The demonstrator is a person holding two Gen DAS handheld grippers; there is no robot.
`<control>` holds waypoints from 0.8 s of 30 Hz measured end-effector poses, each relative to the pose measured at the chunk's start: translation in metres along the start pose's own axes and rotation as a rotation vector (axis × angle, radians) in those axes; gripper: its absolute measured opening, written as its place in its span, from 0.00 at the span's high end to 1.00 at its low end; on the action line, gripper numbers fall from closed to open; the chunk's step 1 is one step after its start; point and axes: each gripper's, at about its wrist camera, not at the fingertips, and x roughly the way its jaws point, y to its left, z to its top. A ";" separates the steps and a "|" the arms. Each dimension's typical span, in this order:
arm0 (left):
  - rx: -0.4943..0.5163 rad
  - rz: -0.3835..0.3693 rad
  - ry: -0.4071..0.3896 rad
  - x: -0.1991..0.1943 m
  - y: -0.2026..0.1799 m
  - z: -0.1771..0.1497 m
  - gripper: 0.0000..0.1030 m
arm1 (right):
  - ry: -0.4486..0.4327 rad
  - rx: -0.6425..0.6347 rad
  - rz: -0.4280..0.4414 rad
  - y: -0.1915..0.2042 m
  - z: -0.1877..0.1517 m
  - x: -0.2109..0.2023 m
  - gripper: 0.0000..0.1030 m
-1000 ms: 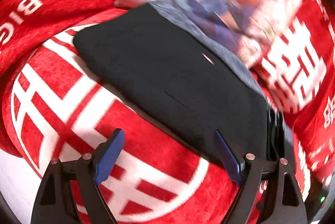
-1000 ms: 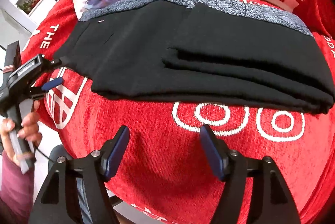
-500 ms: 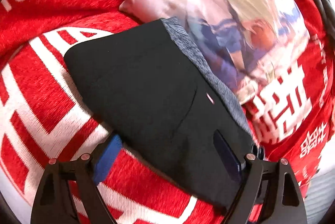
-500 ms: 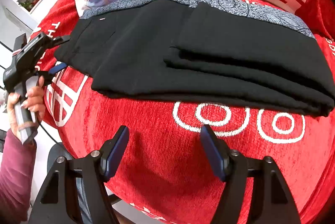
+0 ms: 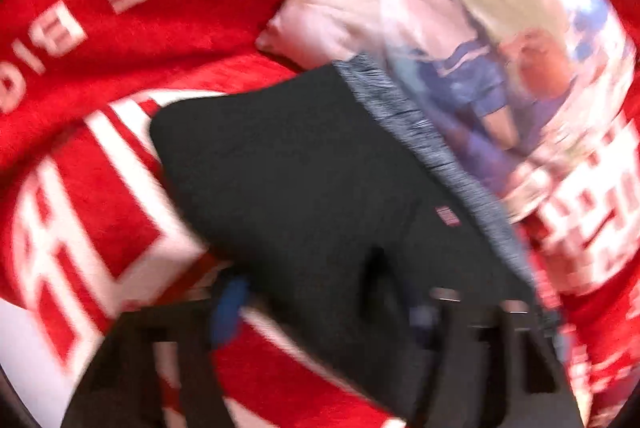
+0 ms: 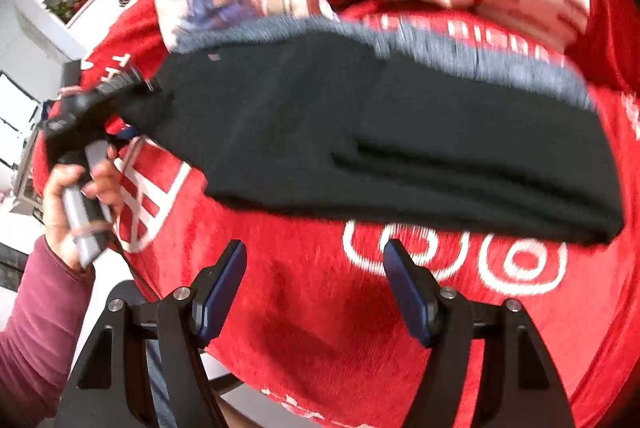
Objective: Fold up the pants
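My left gripper, blurred, has just been closing onto the folded black fabric pants, one finger buried underneath; my right gripper hangs open over the red plush blanket.

My left gripper: jaws have just been closing, with the near corner of the pants between them; motion blur hides whether the pads press the cloth. My left hand: wrapped round the gripper's handle at that same end of the pants, maroon sleeve at the wrist. My right gripper: jaws wide apart, nothing between them, just short of the pants' long near edge, angled downward.
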 end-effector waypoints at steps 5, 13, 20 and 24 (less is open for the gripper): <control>0.130 0.065 -0.112 -0.016 -0.017 -0.008 0.64 | -0.043 -0.077 0.000 0.018 0.035 -0.015 0.28; -0.095 -0.100 -0.030 -0.001 0.021 -0.004 0.51 | -0.060 -0.185 0.073 0.068 0.115 -0.017 0.28; -0.183 -0.231 -0.026 0.007 0.024 0.007 0.20 | 0.006 -0.242 0.116 0.106 0.142 0.009 0.28; -0.063 -0.035 -0.062 0.002 0.006 0.001 0.63 | 0.010 -0.238 0.138 0.117 0.159 0.011 0.28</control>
